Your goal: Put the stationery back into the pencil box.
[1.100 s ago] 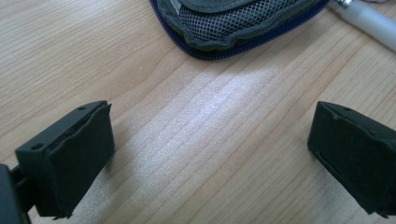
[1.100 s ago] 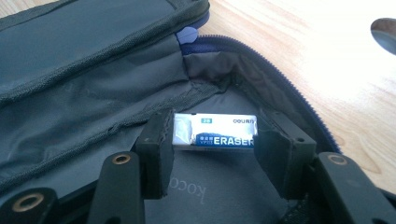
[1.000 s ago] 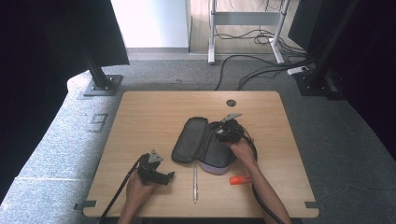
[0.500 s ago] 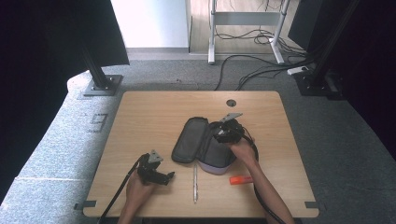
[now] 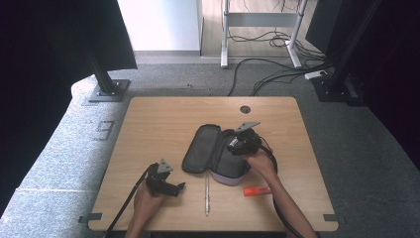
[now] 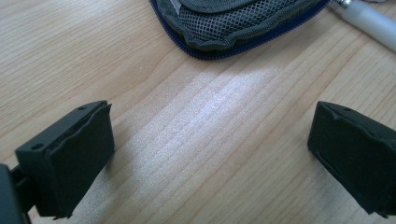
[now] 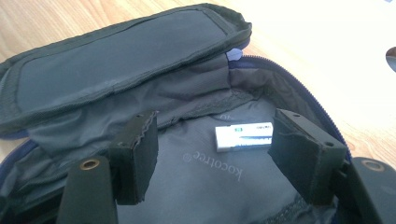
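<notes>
The wooden table (image 5: pixel 163 124) carries an open grey pencil case (image 5: pixel 210 151), which lies near the table's middle with its lid folded back. Inside the case, on its grey lining, lies a white eraser (image 7: pixel 243 136), free of any grip. The right tongs (image 7: pixel 215 154) hang over the case's open mouth; their jaws have just been opening and stand apart, with the eraser lying beyond them, untouched. The left tongs (image 6: pixel 210 158) rest wide over bare wood near the case's front-left corner. Just in front of the case lie a white pen (image 5: pixel 207 191) and an orange marker (image 5: pixel 257 190).
</notes>
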Motion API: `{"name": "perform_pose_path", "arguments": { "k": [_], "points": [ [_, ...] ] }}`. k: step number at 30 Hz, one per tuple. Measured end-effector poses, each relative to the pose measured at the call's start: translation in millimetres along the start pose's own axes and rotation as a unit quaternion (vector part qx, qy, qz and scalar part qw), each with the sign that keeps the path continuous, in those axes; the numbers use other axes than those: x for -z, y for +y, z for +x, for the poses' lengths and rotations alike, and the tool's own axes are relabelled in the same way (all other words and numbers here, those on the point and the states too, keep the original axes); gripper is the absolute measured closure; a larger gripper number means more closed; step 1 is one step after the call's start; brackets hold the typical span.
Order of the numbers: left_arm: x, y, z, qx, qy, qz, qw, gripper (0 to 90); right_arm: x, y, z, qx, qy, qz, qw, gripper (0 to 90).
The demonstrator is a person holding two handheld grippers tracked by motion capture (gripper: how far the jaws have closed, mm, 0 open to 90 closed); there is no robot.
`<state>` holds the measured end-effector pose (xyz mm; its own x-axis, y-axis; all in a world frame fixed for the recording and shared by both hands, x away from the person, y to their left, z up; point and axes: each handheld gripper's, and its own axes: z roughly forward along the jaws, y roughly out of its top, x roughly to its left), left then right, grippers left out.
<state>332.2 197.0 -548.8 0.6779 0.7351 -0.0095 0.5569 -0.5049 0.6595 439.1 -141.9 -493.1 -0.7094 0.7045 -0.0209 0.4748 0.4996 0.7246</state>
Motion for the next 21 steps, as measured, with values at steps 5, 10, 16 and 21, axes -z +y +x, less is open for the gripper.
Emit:
{"name": "perform_pose_path", "arguments": {
  "k": [5,10,16,21],
  "points": [
    [0.0,0.0,0.0,0.0,0.0,0.0,1.0,0.3,7.7,-4.2,-2.0,-0.004,0.011,-0.005,0.9999,29.6],
    [0.0,0.0,0.0,0.0,0.0,0.0,1.0,0.3,13.5,-9.3,-5.1,-0.008,0.015,-0.007,0.9998,27.0],
    [0.0,0.0,0.0,0.0,0.0,0.0,1.0,0.3,23.5,-14.7,-7.4,-0.014,0.014,-0.007,0.9998,20.0],
    [0.0,0.0,0.0,0.0,0.0,0.0,1.0,0.3,31.2,-19.6,-9.3,-0.024,0.01,-0.011,0.9996,12.7]
  ]
}}
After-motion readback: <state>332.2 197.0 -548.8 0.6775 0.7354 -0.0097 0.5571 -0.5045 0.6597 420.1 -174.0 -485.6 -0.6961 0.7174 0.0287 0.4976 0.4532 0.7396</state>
